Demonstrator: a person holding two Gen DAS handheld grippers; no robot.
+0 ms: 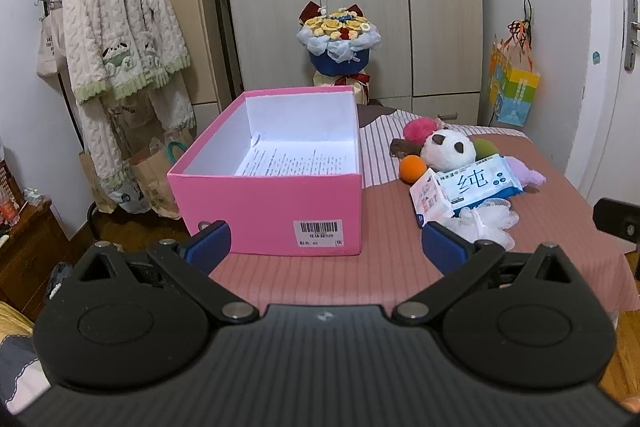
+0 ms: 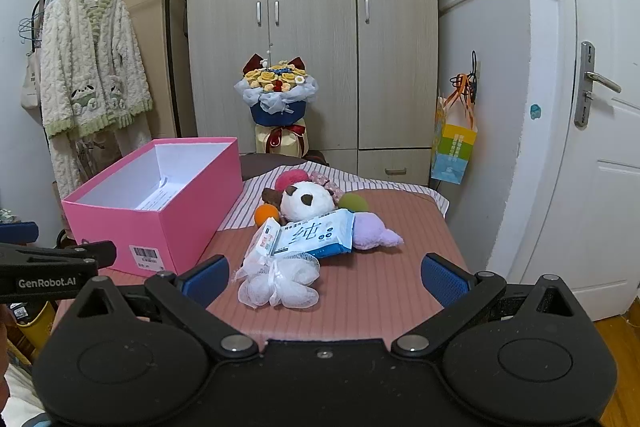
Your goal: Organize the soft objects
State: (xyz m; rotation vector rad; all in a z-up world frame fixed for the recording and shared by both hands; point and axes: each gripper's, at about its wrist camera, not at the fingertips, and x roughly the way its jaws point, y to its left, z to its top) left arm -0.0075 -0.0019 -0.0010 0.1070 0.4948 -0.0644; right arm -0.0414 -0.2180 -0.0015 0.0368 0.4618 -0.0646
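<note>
Soft objects: panda plush (image 2: 306, 205), orange ball (image 2: 267, 215), green ball (image 2: 354, 203), purple plush (image 2: 374, 231), wipes pack (image 2: 316, 235) and white mesh sponge (image 2: 280, 281) piled at centre of right wrist view, on the pink striped bed (image 2: 384, 291).
Pink box (image 1: 276, 195): open, centre of left wrist view, left of the pile, printed paper inside.
Left gripper (image 1: 326, 245): jaws spread, empty, before the box.
Right gripper (image 2: 325, 279): jaws spread, empty, sponge between the fingers.

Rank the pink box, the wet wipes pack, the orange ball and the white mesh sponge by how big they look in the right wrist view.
1. pink box, by far the largest.
2. white mesh sponge and wet wipes pack: alike; the sponge lies nearer, so no ranking.
3. orange ball, the smallest, partly hidden.
</note>
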